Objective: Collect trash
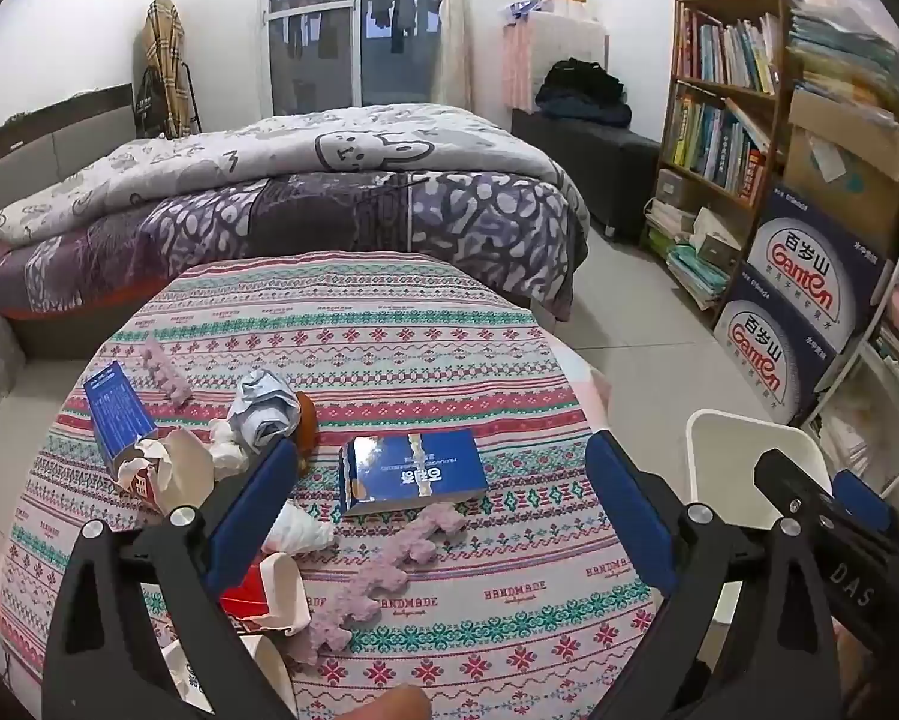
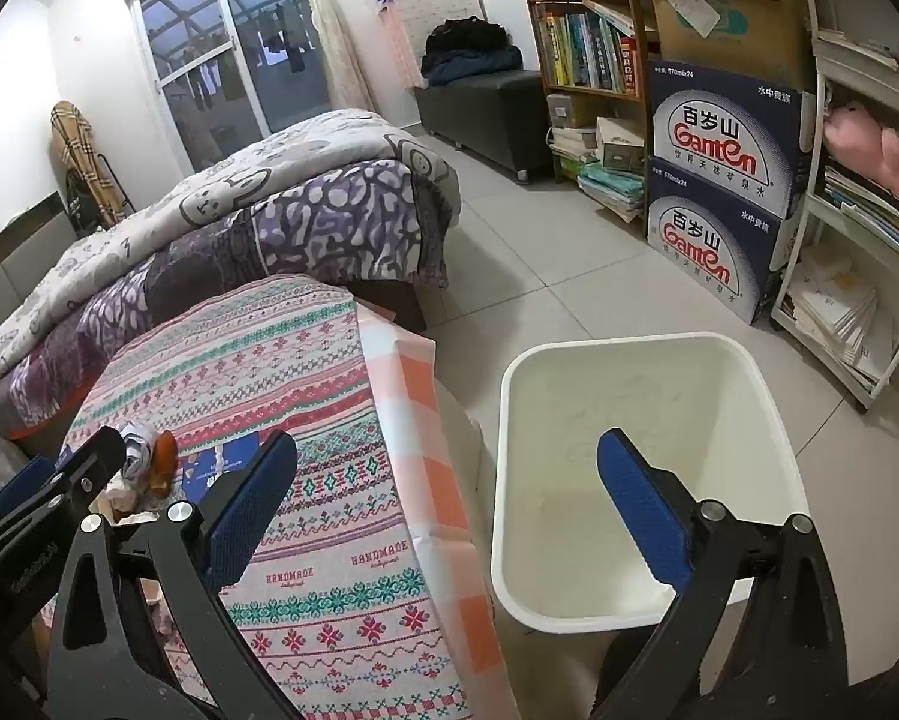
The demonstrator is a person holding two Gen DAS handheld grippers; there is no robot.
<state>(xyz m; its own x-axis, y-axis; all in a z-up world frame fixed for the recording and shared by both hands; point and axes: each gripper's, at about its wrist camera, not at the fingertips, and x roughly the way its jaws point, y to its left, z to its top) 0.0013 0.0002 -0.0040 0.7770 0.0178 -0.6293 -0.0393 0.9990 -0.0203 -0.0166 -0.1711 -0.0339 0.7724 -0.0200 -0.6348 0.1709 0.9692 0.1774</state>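
Left wrist view: both grippers spread wide and empty, left gripper (image 1: 443, 495) over the blue box (image 1: 412, 471), probably light, crushable cardboard, so I'd pinch its long sides.

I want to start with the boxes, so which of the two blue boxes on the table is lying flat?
The blue box mid-table, between the left gripper's open fingers. The other blue box stands tilted at the table's left.

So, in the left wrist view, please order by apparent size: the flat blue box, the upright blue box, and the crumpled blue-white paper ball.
1. Flat blue box, largest.
2. Upright blue box.
3. Crumpled paper ball; close to the upright box in size, so their order is unsure.
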